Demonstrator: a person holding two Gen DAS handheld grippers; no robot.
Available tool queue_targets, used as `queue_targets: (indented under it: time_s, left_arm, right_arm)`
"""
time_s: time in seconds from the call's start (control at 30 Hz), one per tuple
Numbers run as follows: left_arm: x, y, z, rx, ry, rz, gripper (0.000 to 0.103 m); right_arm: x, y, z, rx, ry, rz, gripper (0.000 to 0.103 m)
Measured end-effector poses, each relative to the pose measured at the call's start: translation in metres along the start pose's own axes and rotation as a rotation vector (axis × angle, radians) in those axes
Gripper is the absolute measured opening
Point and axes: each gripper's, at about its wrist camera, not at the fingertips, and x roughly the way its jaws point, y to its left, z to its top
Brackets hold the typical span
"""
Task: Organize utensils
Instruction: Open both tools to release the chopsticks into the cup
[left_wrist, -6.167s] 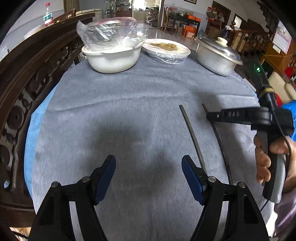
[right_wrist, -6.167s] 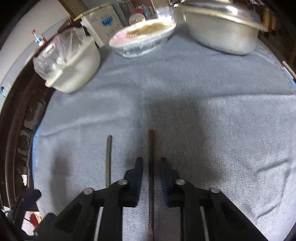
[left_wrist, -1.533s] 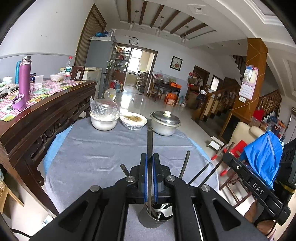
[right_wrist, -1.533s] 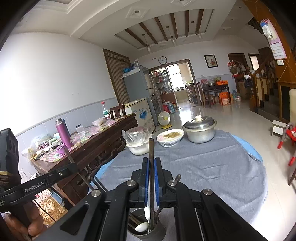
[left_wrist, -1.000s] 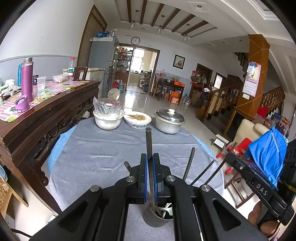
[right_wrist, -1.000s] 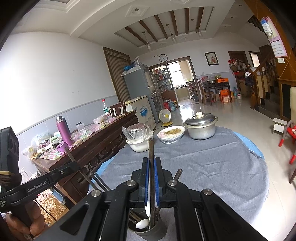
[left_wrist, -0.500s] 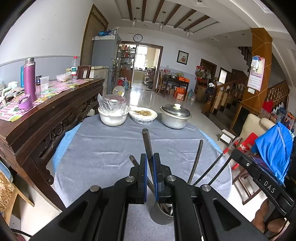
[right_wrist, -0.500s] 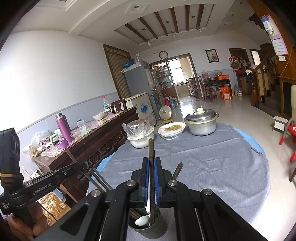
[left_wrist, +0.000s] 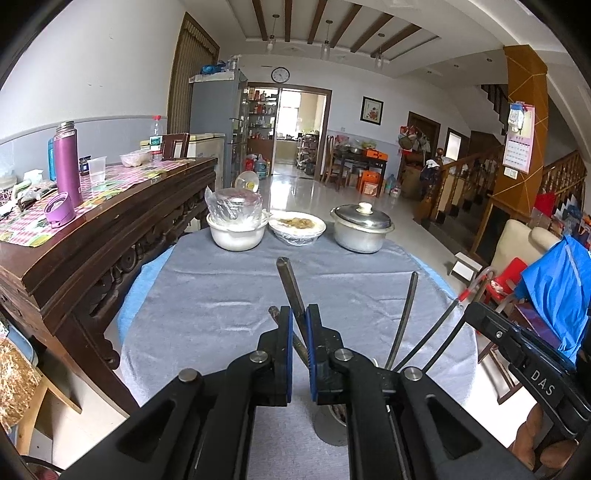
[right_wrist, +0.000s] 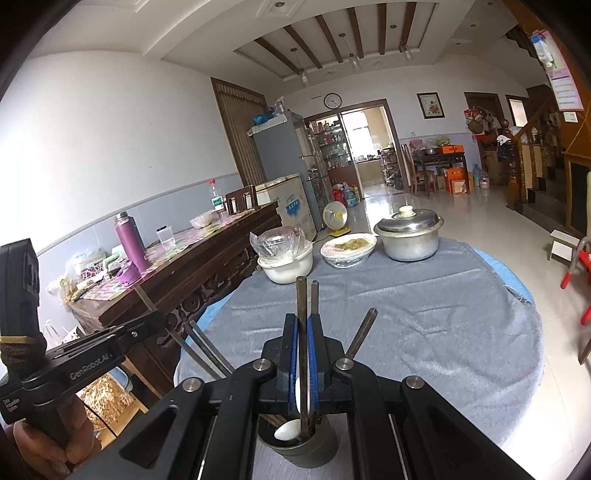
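A grey cup (right_wrist: 299, 443) stands near the front edge of the grey-clothed round table (right_wrist: 443, 332). It holds a white spoon (right_wrist: 288, 430) and several dark chopsticks (right_wrist: 362, 332). My right gripper (right_wrist: 302, 317) is shut on an upright chopstick (right_wrist: 301, 291) whose lower end is in the cup. My left gripper (left_wrist: 299, 310) is shut on another chopstick (left_wrist: 288, 277), which leans left at its top and runs down toward the cup (left_wrist: 330, 424), mostly hidden under the fingers. Each gripper shows at the edge of the other's view, held by a hand.
At the table's far side sit a white bowl under plastic (left_wrist: 236, 229), a wrapped plate of food (left_wrist: 297, 229) and a lidded metal pot (left_wrist: 360, 229). A dark carved sideboard (left_wrist: 92, 229) with a purple flask (left_wrist: 66, 166) runs along the left.
The chopstick in my left gripper has tipped from upright to leaning left at its top. The right gripper and its chopstick have stayed put. Earlier, both chopsticks lay flat on the cloth.
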Motion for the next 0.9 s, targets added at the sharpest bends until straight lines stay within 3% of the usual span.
queue_targets:
  time_s: [0.9]
  left_arm:
    - [0.0032, 0.0044, -0.0056, 0.011, 0.007, 0.048, 0.009]
  right_arm:
    - [0.006, 0.0058, -0.011, -0.008, 0.037, 0.008, 0.006]
